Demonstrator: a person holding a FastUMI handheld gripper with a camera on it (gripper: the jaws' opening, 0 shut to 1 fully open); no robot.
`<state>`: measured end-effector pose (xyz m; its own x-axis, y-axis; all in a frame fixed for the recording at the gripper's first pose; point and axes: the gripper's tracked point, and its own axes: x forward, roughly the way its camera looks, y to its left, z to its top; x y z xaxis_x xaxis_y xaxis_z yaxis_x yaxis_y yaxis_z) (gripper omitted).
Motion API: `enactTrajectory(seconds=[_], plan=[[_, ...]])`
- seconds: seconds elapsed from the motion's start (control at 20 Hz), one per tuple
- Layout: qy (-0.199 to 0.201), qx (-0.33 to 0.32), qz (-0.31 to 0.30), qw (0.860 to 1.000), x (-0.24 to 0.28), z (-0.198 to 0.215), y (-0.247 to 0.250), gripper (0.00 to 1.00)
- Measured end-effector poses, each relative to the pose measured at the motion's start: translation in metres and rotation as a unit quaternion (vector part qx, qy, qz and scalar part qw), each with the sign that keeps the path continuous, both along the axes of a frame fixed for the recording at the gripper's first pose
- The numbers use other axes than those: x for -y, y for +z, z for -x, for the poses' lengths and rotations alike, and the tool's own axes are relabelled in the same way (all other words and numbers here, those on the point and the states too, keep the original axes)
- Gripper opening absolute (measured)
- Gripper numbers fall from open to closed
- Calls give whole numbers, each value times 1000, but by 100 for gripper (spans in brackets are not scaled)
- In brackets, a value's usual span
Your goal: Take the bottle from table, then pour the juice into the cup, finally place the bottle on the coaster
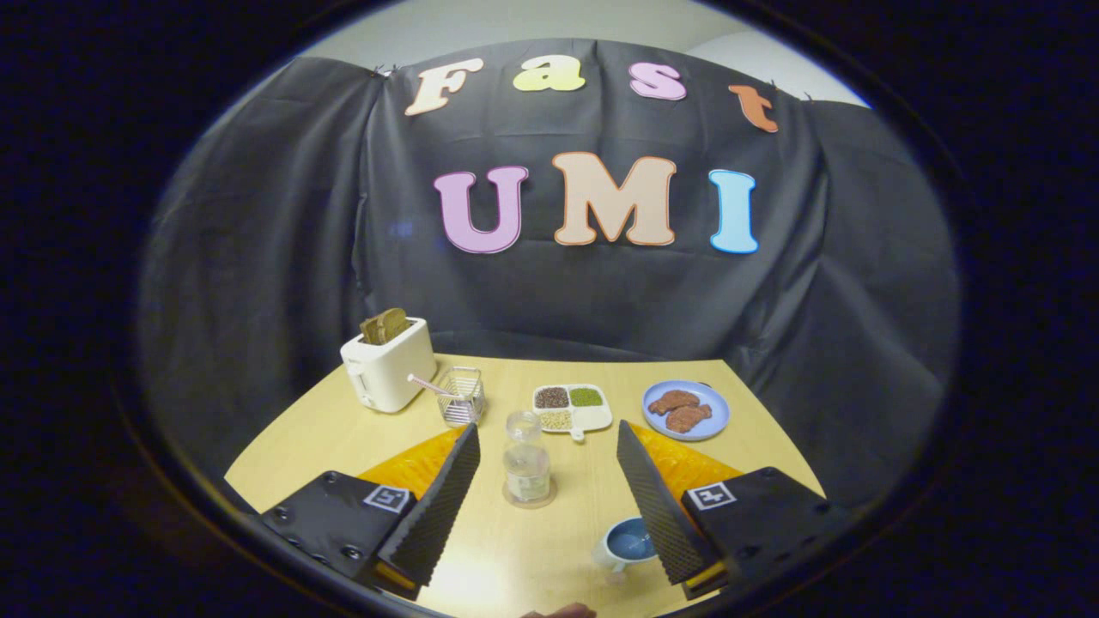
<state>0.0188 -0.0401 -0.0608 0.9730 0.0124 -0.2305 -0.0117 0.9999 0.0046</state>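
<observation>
A small clear bottle with pale liquid in its lower part stands upright on a round coaster on the wooden table. It sits between and a little ahead of my fingers. My gripper is open, its fingers spread wide on either side of the bottle and apart from it. A blue cup stands on the table close by my right finger, which hides part of it.
At the back left a white toaster holds bread, with a wire basket beside it. A white divided dish of grains and a blue plate with brown food lie beyond the bottle.
</observation>
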Motion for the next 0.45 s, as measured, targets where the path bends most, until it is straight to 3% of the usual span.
enactTrajectory(seconds=[0.45], plan=[[-13,9,-9,1000,22,19,8,100]])
